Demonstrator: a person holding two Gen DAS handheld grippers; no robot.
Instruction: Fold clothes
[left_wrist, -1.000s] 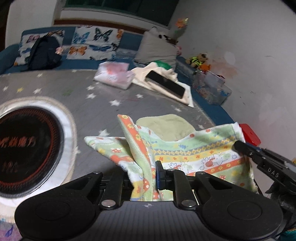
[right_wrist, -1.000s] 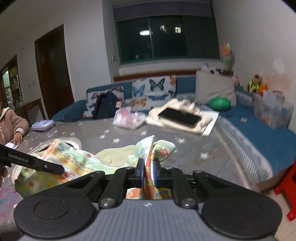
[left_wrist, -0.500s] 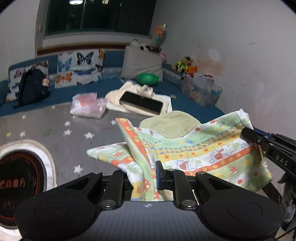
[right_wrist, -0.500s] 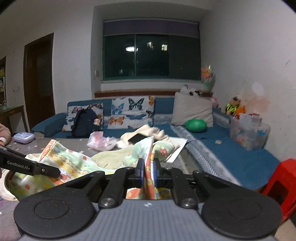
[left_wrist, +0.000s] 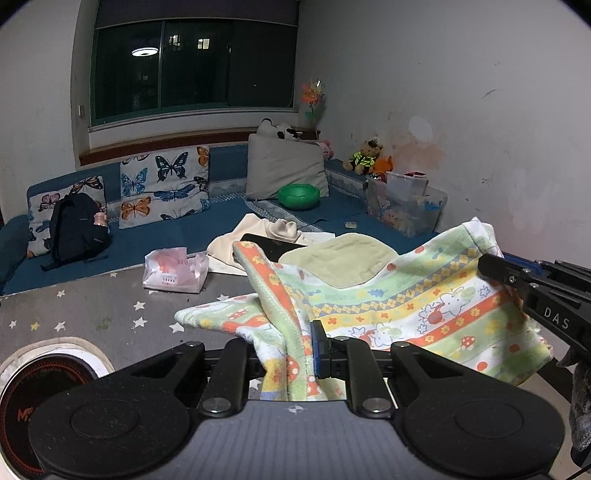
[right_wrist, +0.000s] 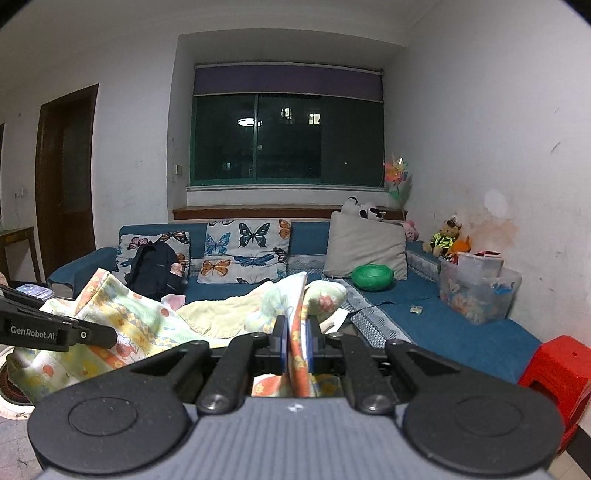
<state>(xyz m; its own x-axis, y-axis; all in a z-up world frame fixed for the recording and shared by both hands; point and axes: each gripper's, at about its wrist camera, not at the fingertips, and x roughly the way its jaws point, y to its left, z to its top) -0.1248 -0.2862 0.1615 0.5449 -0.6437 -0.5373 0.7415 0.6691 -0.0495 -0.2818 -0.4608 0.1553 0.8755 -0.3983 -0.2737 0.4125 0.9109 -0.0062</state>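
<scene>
My left gripper (left_wrist: 295, 354) is clamped on a bunched edge of the patterned cloth (left_wrist: 424, 314), and my right gripper (right_wrist: 295, 343) pinches another edge tight, so the cloth hangs stretched between them above the grey star-print table (left_wrist: 110, 314). Only the left view shows that table and the pink packet (left_wrist: 173, 271); only the right shows the red stool (right_wrist: 554, 369).

A home living room: blue sofa (right_wrist: 436, 317) with butterfly cushions (right_wrist: 245, 251), stuffed toys (right_wrist: 445, 236), night window (right_wrist: 288, 138)
</scene>
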